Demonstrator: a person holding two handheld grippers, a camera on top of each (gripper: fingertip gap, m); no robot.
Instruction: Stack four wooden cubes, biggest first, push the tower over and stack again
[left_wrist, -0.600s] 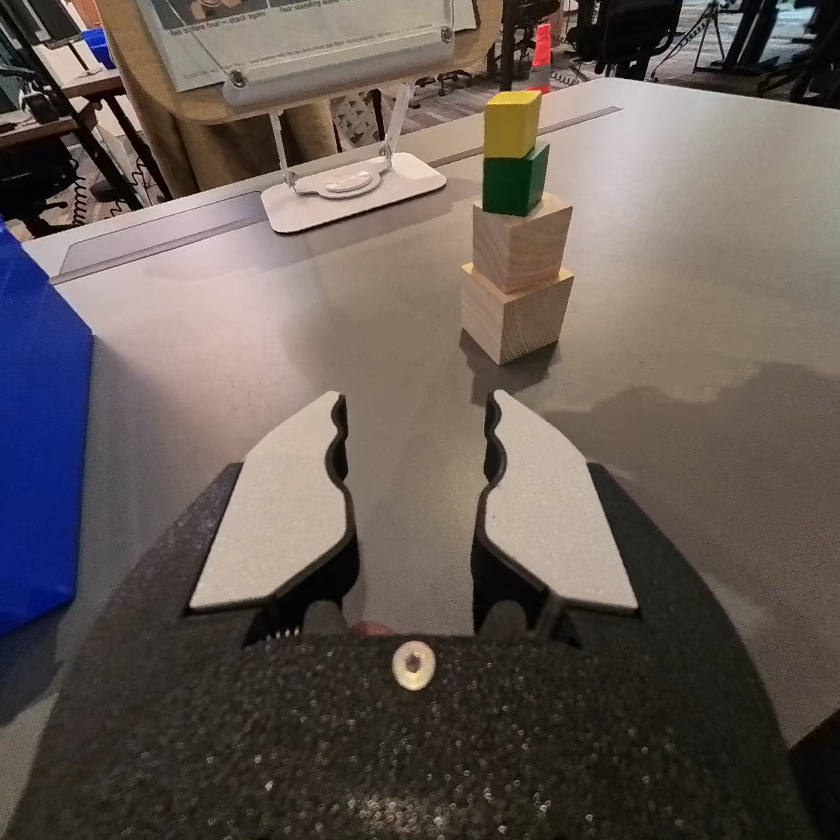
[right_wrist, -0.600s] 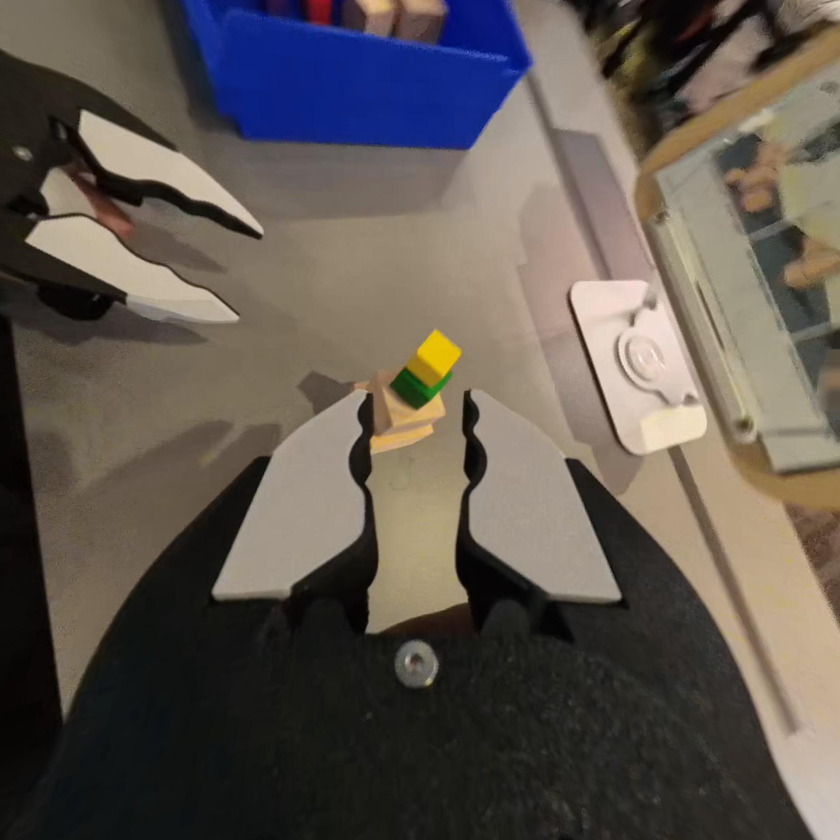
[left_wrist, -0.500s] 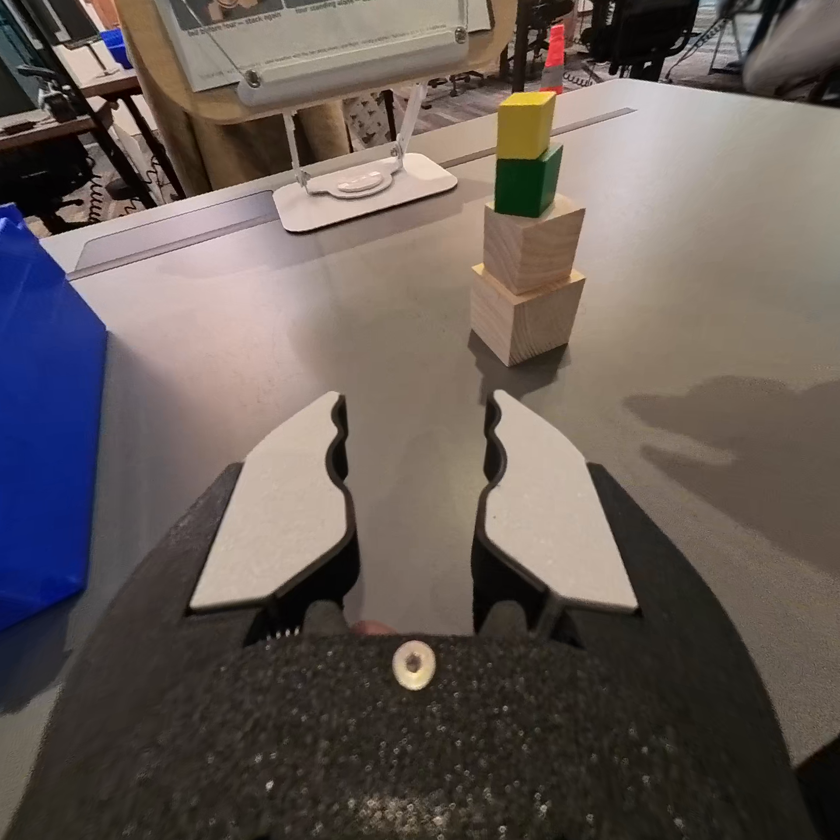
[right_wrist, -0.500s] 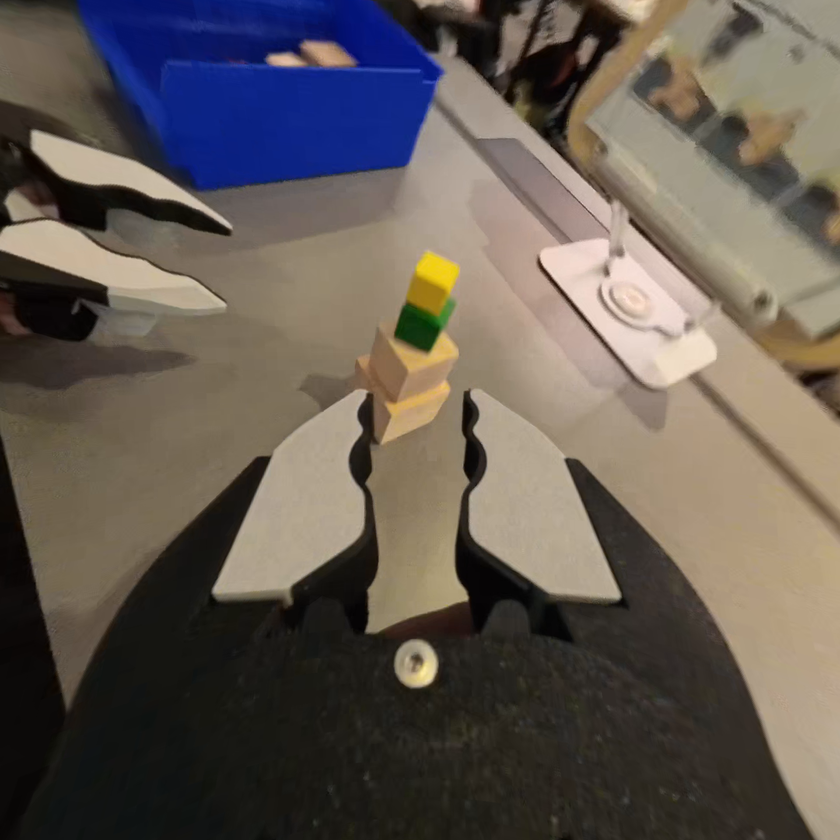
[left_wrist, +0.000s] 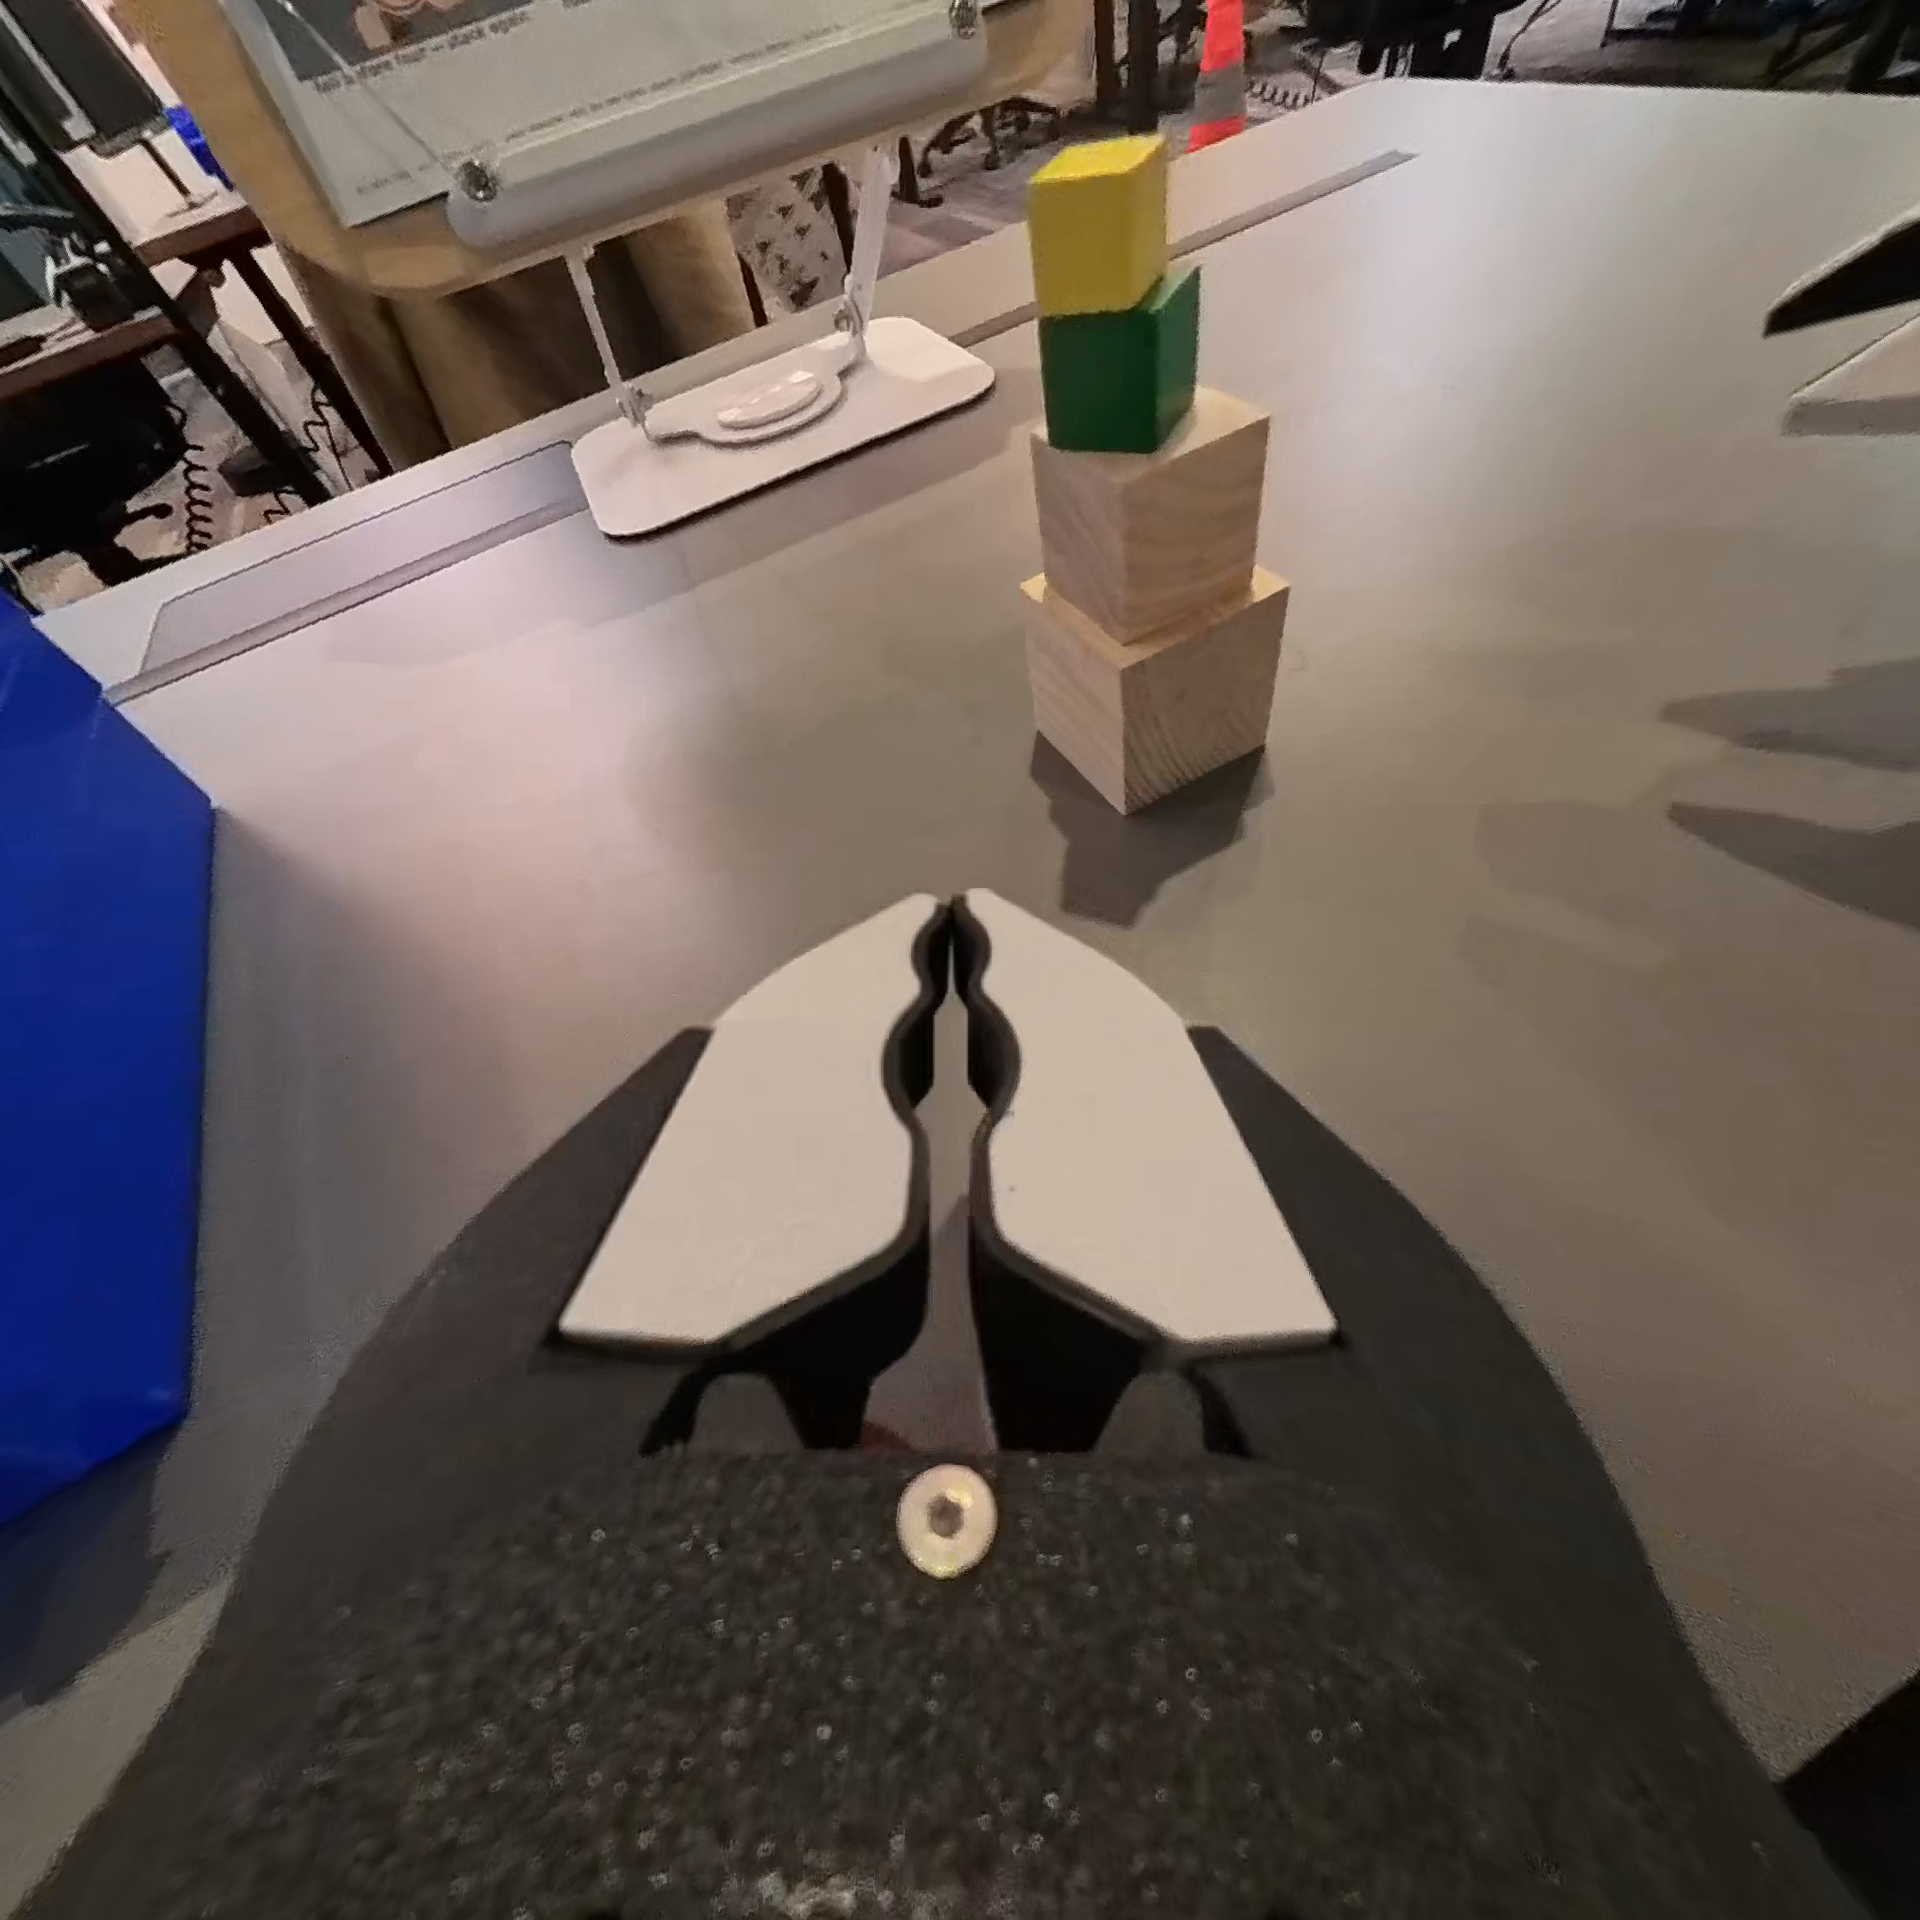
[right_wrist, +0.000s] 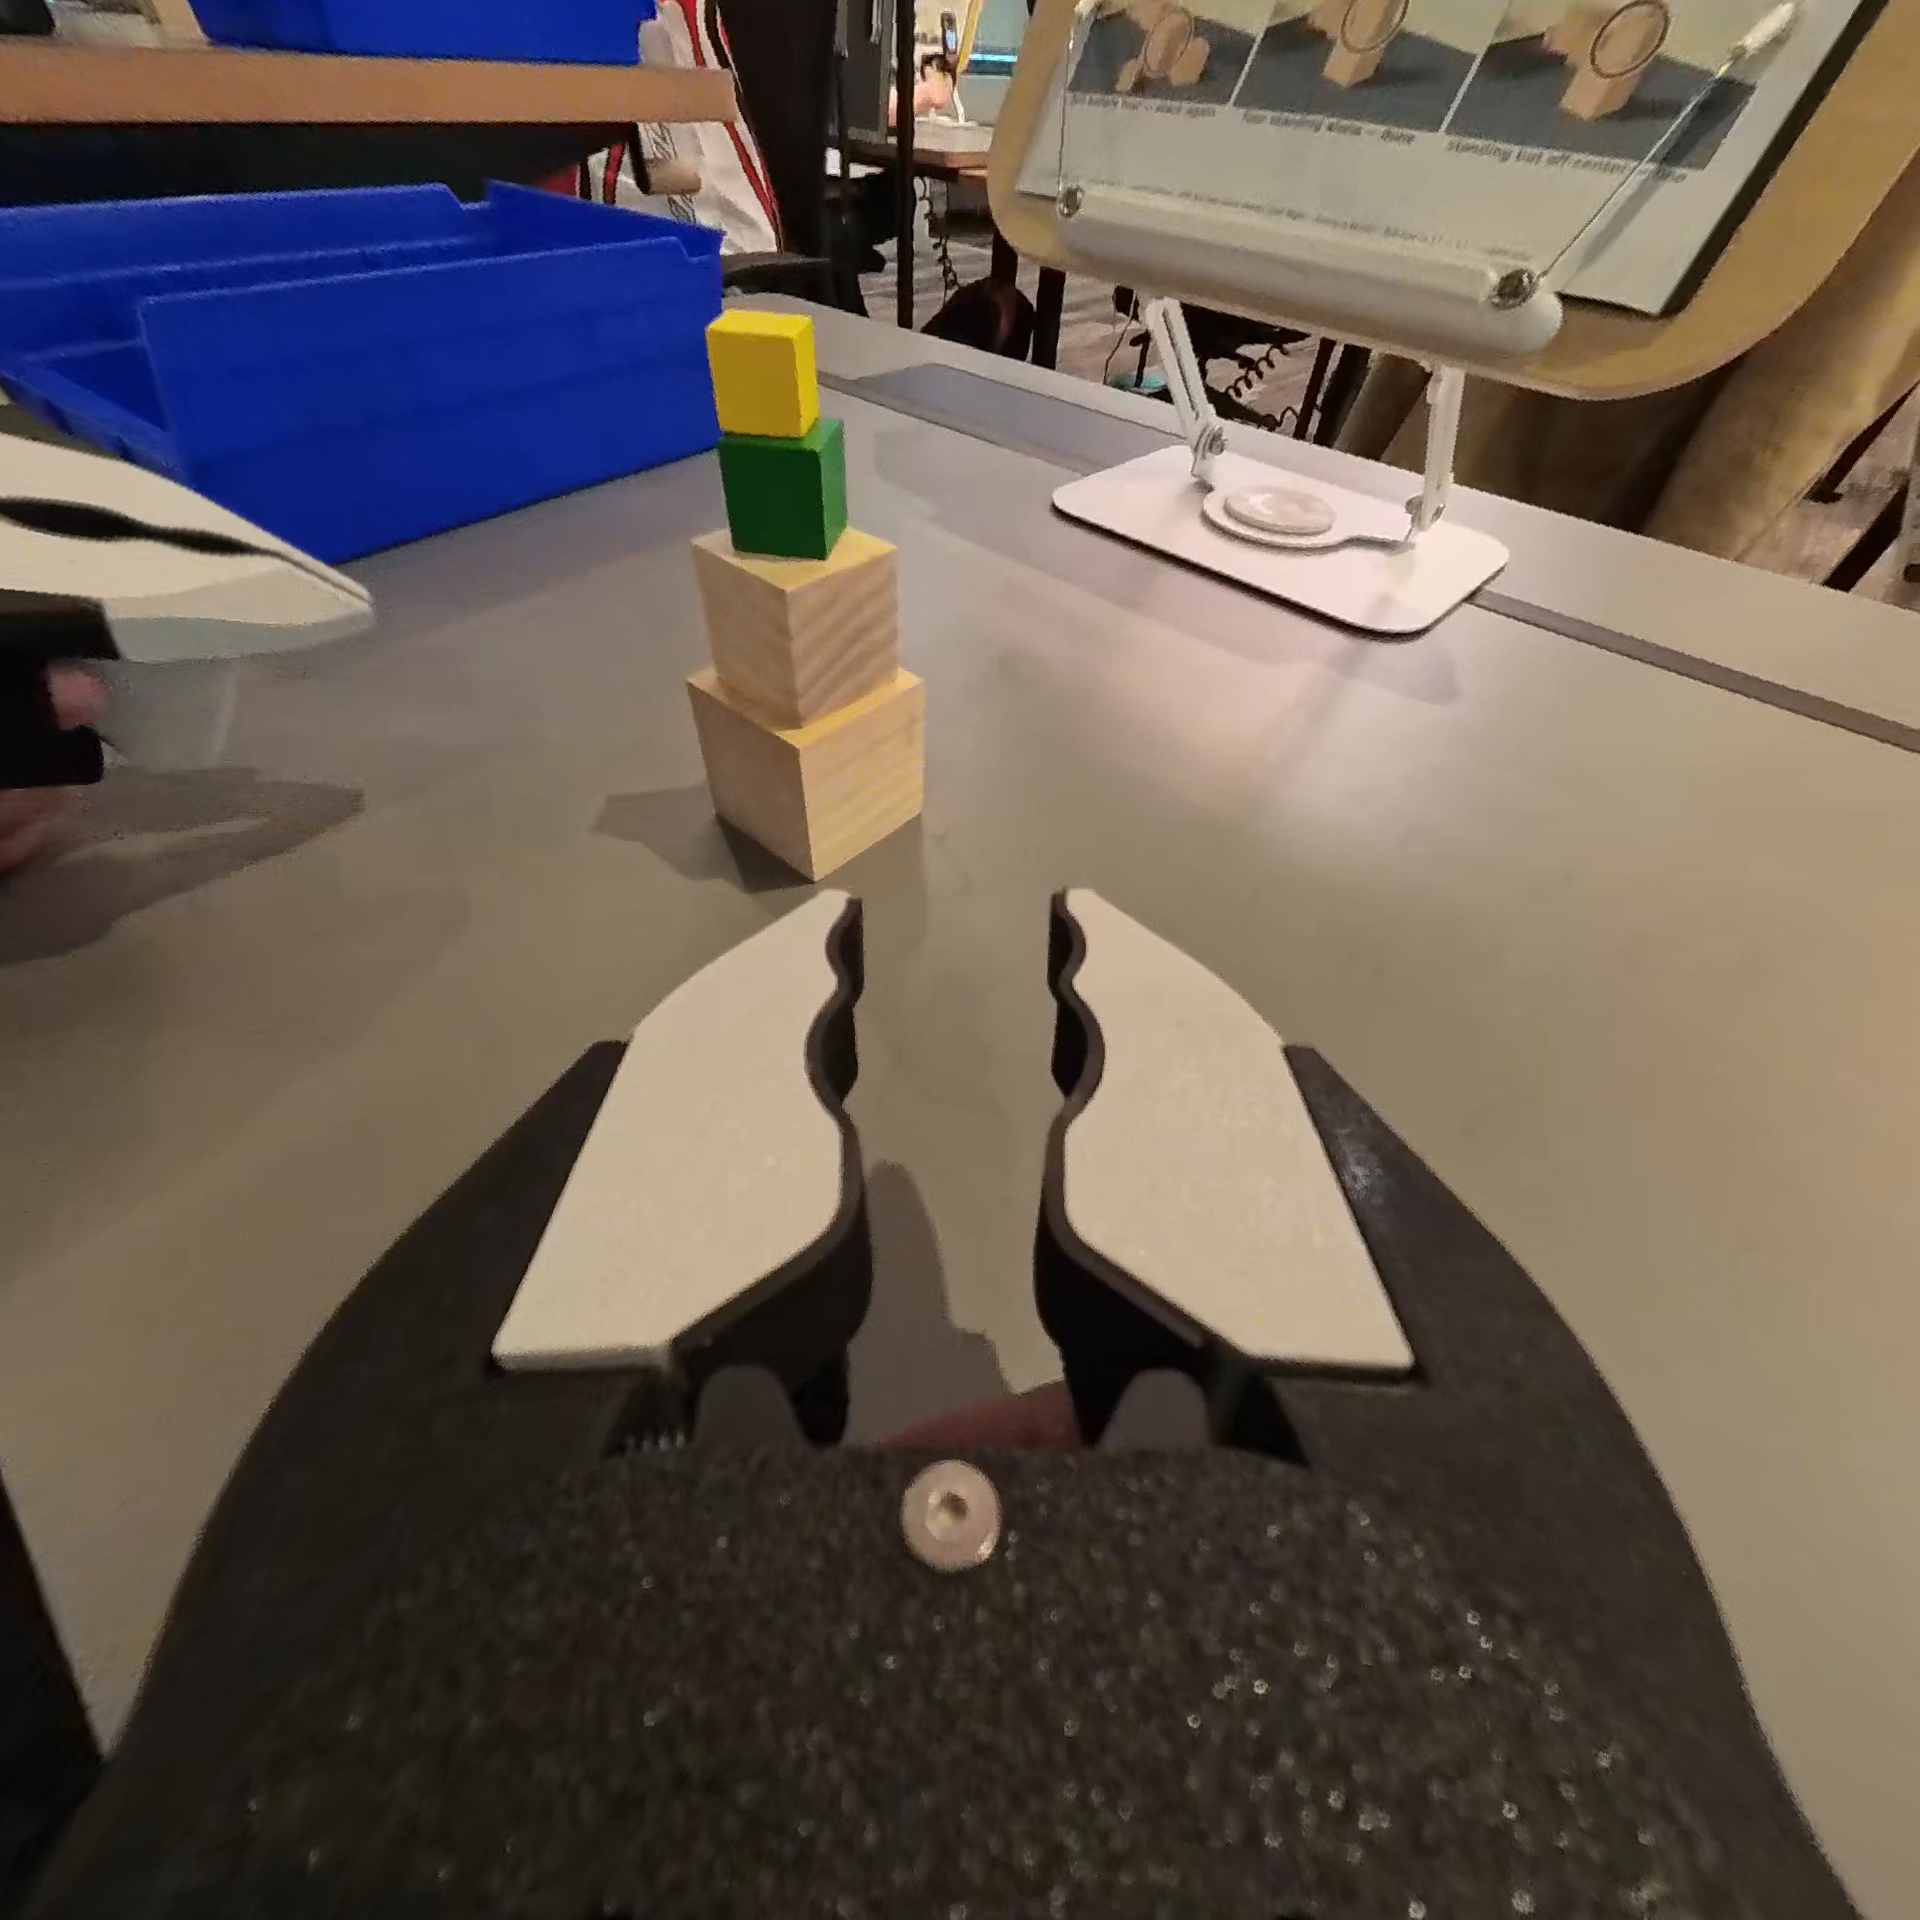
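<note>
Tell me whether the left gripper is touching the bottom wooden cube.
Apart. In the left wrist view, the shut left gripper ends short of the bottom wooden cube, with bare grey table and the cube's shadow showing between them.

Blue bin (left_wrist: 94, 1039) cut off at left edge; its contents hidden. Right gripper (left_wrist: 1860, 322) mostly out of frame. Sign (right_wrist: 1382, 114) lettering blurred.

Bare grey worktop (right_wrist: 1351, 935) is lying open between your right claw (right_wrist: 954, 904) and the cube tower (right_wrist: 805, 623). The blue bin (right_wrist: 416, 374) is blocking behind-left of it, the white stand (right_wrist: 1288, 540) is sitting behind-right. Your left claw (left_wrist: 953, 906), tips together, is facing open worktop short of the tower.
</note>
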